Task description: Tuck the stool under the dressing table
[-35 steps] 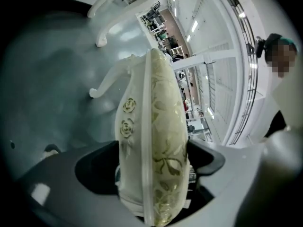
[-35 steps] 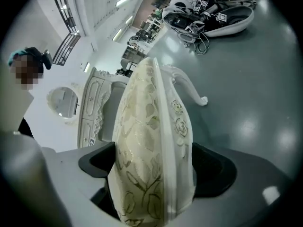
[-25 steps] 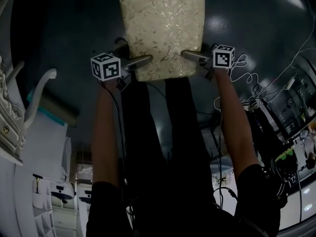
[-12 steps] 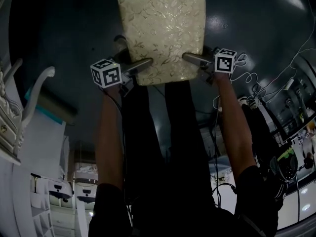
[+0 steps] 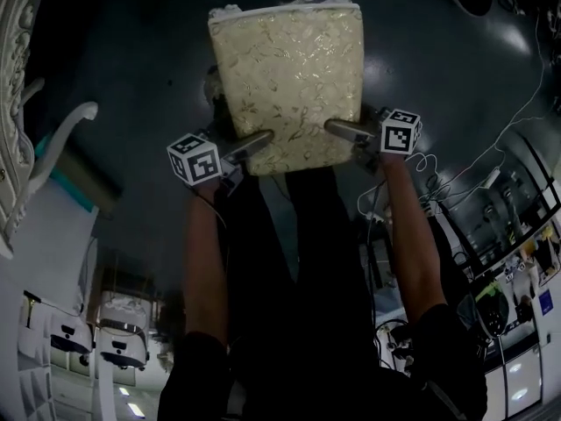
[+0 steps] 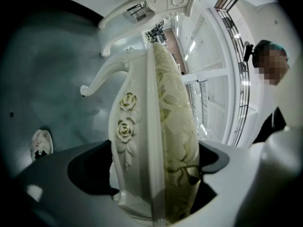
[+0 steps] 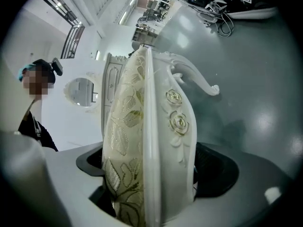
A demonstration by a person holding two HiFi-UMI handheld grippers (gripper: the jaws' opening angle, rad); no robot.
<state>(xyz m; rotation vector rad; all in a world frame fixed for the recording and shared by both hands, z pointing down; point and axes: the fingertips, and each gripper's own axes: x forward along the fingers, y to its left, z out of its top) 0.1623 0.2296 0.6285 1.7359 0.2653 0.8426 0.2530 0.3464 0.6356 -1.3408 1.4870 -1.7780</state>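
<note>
Clamping stool [image 5: 287, 77] both sides, dressing table [image 5: 17, 103] left

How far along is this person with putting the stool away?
Done: the left tool and right tool are each clamped on a side of the stool. In hand: the stool is held out in front, over the dark floor. Left: the dressing table stands off to the person's left, and the stool is not yet under it.

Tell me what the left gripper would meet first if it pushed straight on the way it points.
The stool: its cushion and carved frame sit clamped between the left gripper's jaws, so pushing on would probably only press into the seat's side. The right gripper grips the opposite side.
</note>
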